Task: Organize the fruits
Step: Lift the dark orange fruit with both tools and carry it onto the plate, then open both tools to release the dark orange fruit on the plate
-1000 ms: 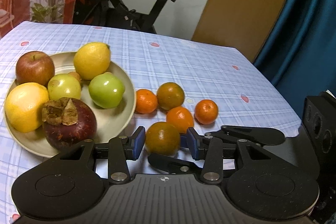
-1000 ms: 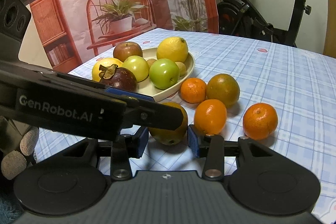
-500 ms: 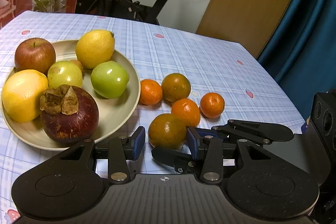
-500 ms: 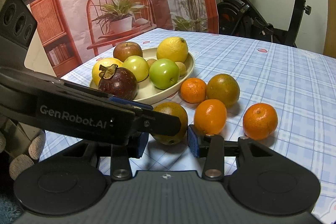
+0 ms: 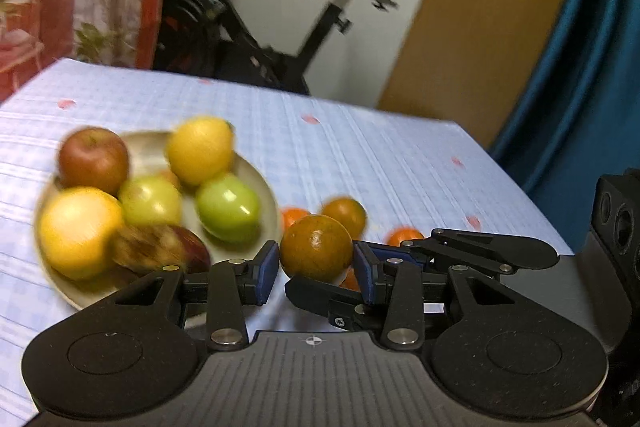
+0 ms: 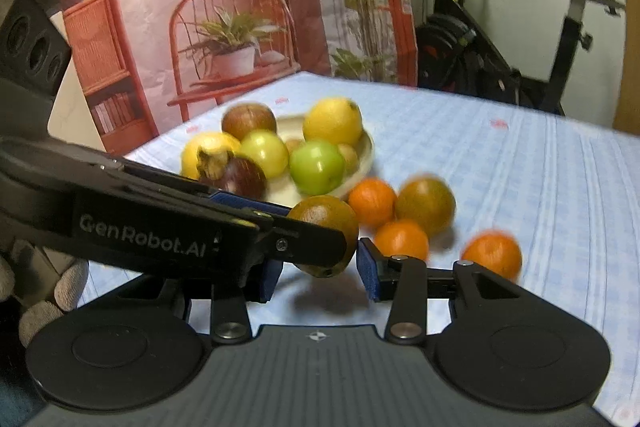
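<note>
Left gripper (image 5: 315,264) was clenched on the greenish-brown orange (image 5: 316,247), its jaws having just closed a little tighter with the fruit between the blue pads. The orange was lifted off the checked tablecloth (image 5: 400,163), just beside the plate (image 5: 266,205) of apples and lemons. Right gripper (image 6: 320,277) was released, with nothing between its pads, close by the orange. Four small oranges (image 6: 372,203) lay on the cloth.

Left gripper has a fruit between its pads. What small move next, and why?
Probably swing the greenish orange left over the plate: the left gripper, jaws just closed, pinches it, and it seems lifted off the tablecloth.
</note>
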Tool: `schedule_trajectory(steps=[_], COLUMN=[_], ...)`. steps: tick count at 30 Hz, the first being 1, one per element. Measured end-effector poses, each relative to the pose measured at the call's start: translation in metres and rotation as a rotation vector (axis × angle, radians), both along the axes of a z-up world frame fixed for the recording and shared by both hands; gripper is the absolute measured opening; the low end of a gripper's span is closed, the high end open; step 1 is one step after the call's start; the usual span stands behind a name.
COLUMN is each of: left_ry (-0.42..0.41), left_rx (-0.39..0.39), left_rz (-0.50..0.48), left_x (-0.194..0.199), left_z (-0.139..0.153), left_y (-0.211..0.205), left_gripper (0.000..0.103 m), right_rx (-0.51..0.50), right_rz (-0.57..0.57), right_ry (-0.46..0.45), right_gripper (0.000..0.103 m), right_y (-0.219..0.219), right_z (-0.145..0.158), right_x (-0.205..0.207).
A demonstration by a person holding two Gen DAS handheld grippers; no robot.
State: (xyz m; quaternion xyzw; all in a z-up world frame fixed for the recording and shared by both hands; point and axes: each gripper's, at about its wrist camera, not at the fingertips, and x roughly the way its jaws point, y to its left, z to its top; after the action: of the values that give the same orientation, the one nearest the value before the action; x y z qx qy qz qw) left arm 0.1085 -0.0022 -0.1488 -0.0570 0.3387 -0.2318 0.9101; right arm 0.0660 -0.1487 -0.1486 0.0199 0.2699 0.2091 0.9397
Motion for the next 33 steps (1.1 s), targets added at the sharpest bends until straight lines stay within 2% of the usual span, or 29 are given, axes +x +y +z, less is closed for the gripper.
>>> schedule_trajectory(steps=[4,9,23,28,33], left_ry=[0.016,0.010,-0.032,-0.071,-0.072], left_rx=[0.022,0.040,0.049,0.046,0.033], left_rz=[0.074,0.100,0.125,0.119,0.085], left_x=[0.008,0.010,0.001,-0.006,-0.007], left_z=[-0.002,-0.001,0.003,0.008,0.006], left_y=[0.010,0.012,0.011,0.008,0.001], left_gripper=[0.043,0.043,0.045,0.045,0.044], right_rx=[-0.024,-0.068,-0.088,-0.075,-0.022], right_rz=[0.047,0.091,0.092,0.033,-0.120], right_ry=[-0.008,0.002,-0.005,-0.050,-0.072], right_gripper=[0.043,0.043,0.045,0.045,0.045], right_y=[0.019,0.037,0.037,0.022,-0.020], right_z=[0.008,0.000,-0.004,0.001,0.001], right_x=[0.021,0.038,0.036,0.019,-0.006])
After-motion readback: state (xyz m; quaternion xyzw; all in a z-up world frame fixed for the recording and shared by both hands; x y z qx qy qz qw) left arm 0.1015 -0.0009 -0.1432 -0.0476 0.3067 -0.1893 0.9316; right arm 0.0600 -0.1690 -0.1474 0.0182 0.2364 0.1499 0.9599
